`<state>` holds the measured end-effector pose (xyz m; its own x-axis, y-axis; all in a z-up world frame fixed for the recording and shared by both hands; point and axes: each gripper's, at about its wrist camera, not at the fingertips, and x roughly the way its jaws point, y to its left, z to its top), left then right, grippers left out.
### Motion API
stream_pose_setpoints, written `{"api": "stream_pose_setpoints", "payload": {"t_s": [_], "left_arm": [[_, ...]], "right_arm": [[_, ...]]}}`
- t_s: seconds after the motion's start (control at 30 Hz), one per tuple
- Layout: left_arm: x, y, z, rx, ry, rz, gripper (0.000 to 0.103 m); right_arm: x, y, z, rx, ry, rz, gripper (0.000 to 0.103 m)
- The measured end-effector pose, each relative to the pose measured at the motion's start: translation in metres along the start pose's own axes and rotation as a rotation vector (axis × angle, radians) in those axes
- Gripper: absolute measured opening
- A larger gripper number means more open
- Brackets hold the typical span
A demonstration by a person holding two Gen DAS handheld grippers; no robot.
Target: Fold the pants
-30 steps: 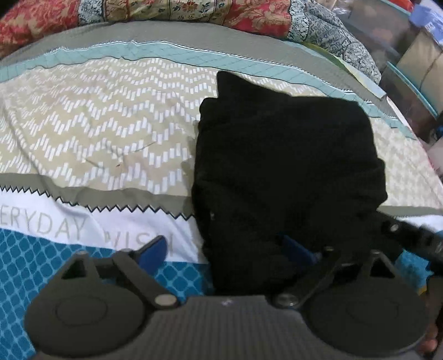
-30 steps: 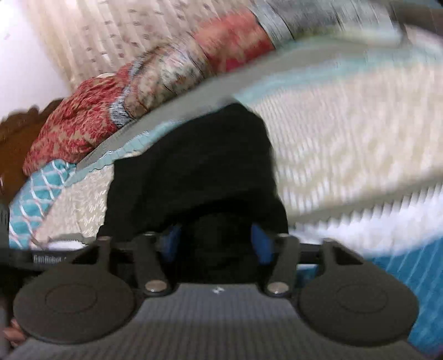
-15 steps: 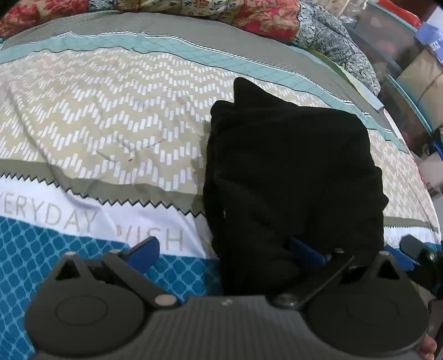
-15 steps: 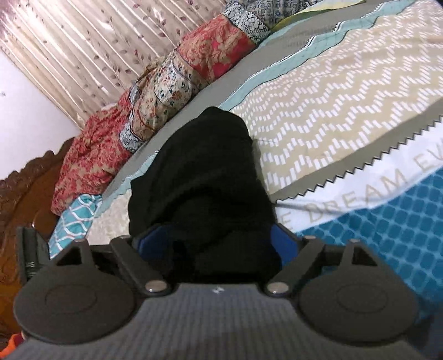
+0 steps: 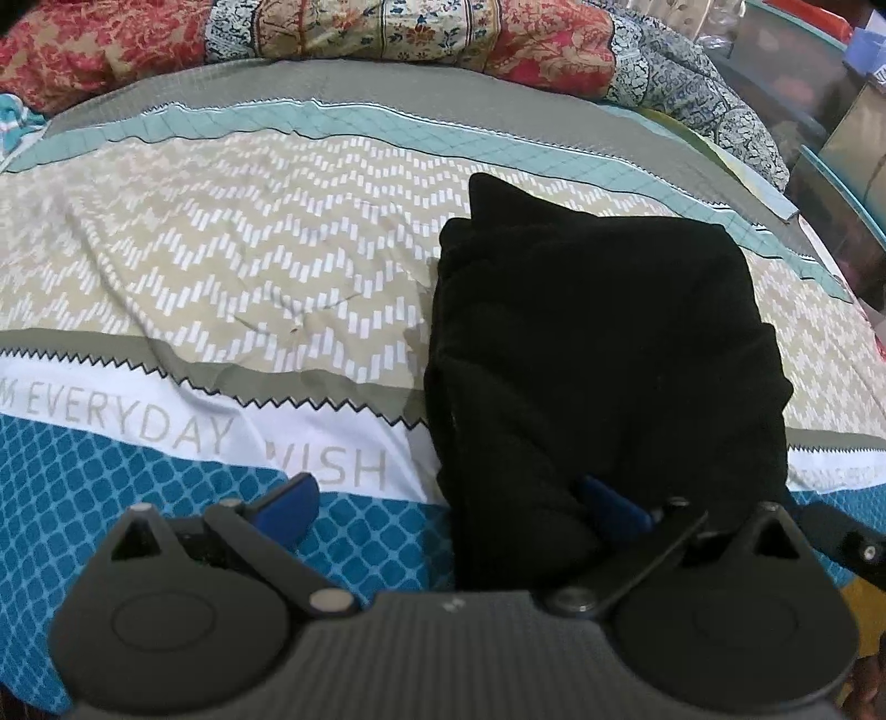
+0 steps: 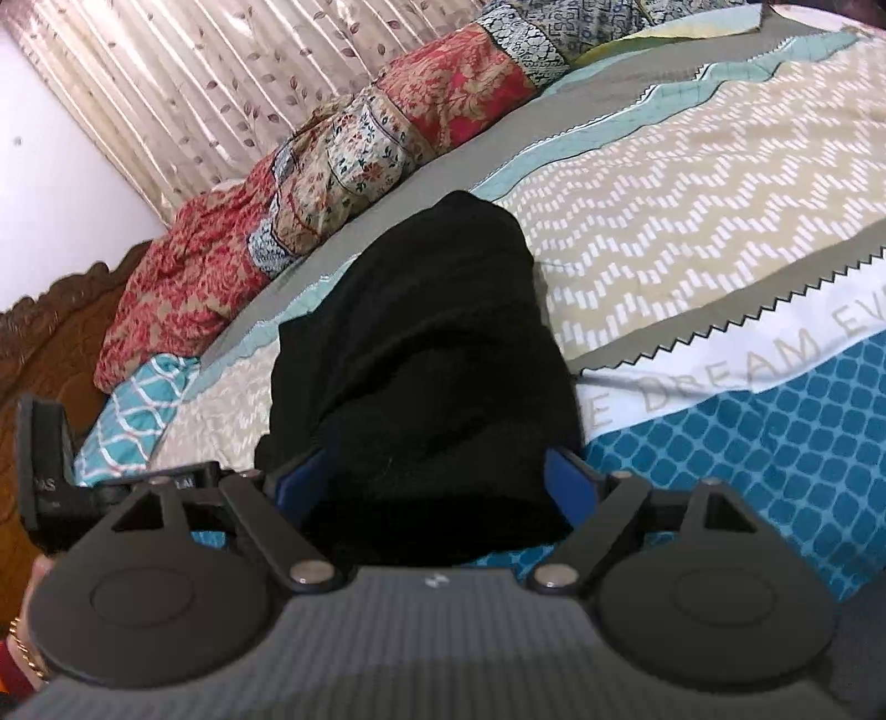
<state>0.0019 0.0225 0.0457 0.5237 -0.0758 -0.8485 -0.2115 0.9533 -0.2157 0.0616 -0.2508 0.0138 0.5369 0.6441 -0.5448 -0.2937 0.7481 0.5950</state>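
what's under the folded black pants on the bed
The black pants lie on the patterned bedsheet, across its beige zigzag, white lettered and blue bands. Whatever print or object sits directly beneath them is covered.

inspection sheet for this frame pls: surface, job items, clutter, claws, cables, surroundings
Surface: patterned bedsheet on a bed, lightly wrinkled, with chevron, white lettered and blue lattice bands.
Job's things: black pants lie folded in a compact bundle on the sheet.
Clutter: floral quilt bunched along the far edge of the bed.
Claws: left claw open, one finger on the sheet, the other against the bundle's near edge. Right claw open, jaws have just been opening, straddling the bundle's near end without pressing it.
Cables: nothing seen.
Surroundings: pleated curtain, carved wooden bed frame, storage bins.
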Motion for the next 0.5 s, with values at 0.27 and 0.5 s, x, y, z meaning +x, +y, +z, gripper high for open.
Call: {"api": "stream_pose_setpoints", "payload": {"t_s": [0.27, 0.5], "left_arm": [[-0.014, -0.003, -0.005, 0.006, -0.020, 0.018, 0.103], [-0.027, -0.005, -0.015, 0.025, -0.034, 0.034, 0.103]], "right_arm": [[-0.001, 0.006, -0.005, 0.020, -0.004, -0.017, 0.087], [0.000, 0.015, -0.014, 0.018, -0.007, -0.028, 0.087]]}}
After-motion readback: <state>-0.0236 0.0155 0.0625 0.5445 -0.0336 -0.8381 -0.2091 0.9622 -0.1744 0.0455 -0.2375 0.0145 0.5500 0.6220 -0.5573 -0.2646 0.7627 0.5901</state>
